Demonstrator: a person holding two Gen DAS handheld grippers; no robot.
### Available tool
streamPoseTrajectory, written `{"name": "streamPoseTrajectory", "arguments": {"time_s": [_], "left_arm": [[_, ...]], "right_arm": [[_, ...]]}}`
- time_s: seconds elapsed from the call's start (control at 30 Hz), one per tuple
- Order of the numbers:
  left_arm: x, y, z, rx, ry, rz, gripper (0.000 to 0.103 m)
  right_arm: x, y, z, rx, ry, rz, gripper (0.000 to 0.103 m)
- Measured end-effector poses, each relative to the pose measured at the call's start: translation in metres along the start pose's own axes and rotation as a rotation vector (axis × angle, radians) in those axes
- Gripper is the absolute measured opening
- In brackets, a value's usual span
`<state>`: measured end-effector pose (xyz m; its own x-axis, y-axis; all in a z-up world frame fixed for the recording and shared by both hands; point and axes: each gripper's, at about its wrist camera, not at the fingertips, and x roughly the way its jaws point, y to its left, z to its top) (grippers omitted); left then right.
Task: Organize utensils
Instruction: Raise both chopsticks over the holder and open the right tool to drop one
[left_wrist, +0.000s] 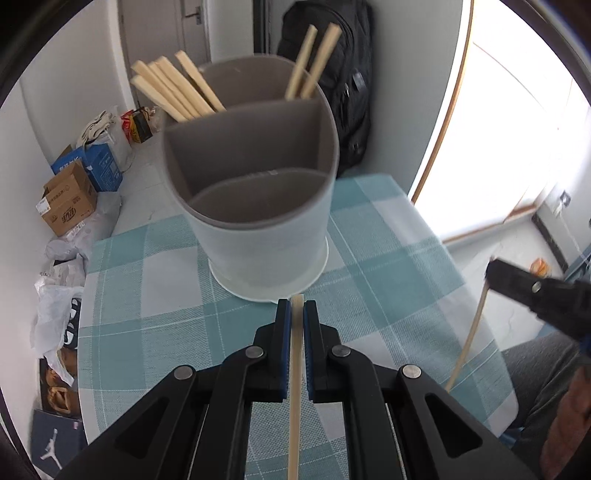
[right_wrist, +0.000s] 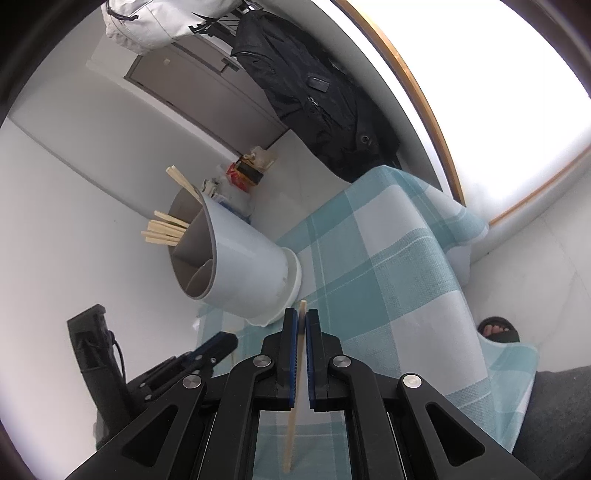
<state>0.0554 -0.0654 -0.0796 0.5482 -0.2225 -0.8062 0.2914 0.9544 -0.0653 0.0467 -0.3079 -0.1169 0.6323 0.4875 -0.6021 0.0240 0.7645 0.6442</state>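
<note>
A white utensil holder (left_wrist: 258, 206) with grey inner compartments stands on the checked tablecloth (left_wrist: 388, 280). Several wooden chopsticks (left_wrist: 173, 88) lean in its far left compartment and two (left_wrist: 314, 59) in the far right one; the near compartments look empty. My left gripper (left_wrist: 297, 310) is shut on a chopstick (left_wrist: 295, 387), just in front of the holder's base. My right gripper (right_wrist: 302, 325) is shut on another chopstick (right_wrist: 295, 406); it also shows in the left wrist view (left_wrist: 517, 284) at the right, holding its chopstick (left_wrist: 469, 332). The holder (right_wrist: 240, 266) appears tilted in the right wrist view.
A black backpack (left_wrist: 347, 85) hangs behind the table. Cardboard boxes (left_wrist: 70, 203) and plastic bags (left_wrist: 55, 306) lie on the floor at the left. A bright window (left_wrist: 517, 110) is at the right. A person's sandalled foot (right_wrist: 496, 328) shows beside the table.
</note>
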Motion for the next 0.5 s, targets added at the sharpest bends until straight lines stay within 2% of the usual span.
{"name": "streamPoseTrajectory", "arguments": {"time_s": [0.27, 0.5], "left_arm": [[-0.017, 0.017, 0.006, -0.094, -0.118, -0.05, 0.003], [-0.038, 0.031, 0.006, -0.136, -0.2, -0.09, 0.002]], "right_arm": [[-0.001, 0.019, -0.006, -0.07, -0.023, -0.007, 0.003], [-0.008, 0.049, -0.009, -0.162, -0.068, -0.02, 0.003]]}}
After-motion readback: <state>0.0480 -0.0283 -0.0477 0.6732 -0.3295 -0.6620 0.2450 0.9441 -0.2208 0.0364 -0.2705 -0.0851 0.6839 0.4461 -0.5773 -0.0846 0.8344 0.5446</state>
